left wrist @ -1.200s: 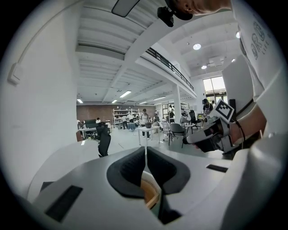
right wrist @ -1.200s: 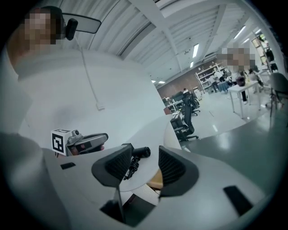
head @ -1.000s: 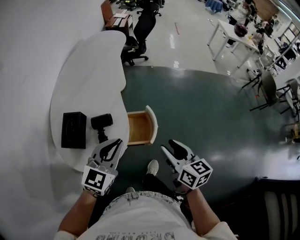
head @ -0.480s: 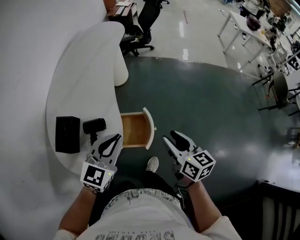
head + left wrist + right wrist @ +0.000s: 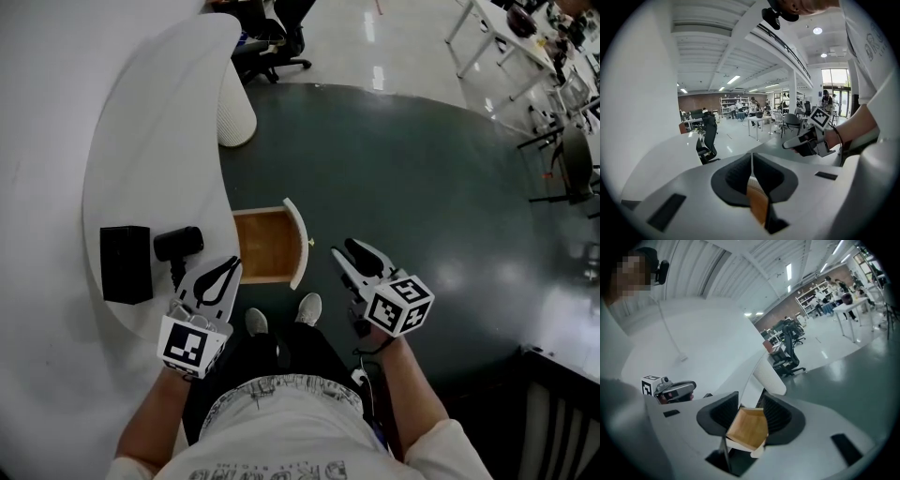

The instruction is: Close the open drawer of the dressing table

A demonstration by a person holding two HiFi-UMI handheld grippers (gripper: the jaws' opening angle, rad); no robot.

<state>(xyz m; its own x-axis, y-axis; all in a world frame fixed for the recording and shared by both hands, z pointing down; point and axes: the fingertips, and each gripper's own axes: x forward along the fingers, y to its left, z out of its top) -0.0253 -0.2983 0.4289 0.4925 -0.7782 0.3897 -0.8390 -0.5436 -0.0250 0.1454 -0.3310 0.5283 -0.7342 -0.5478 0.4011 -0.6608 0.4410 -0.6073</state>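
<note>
one drawer stands pulled out of the white dressing surface, showing a wooden inside and a curved white front on the side away from the surface. it lies ahead of the two claws and between them: just beside the tip of the left claw, on its right, and ahead and to the left of the right claw, which is apart from it. the left claw is pressed together with nothing in it, its tip over the surface's edge. the right claw is spread; its jaws have just been closing a little, and nothing sits between them. two black things lie on the surface ahead and left of the left claw: one handled device nearest, and one box further left. behind the claws, two pale shoes stand on the dark floor.
</note>
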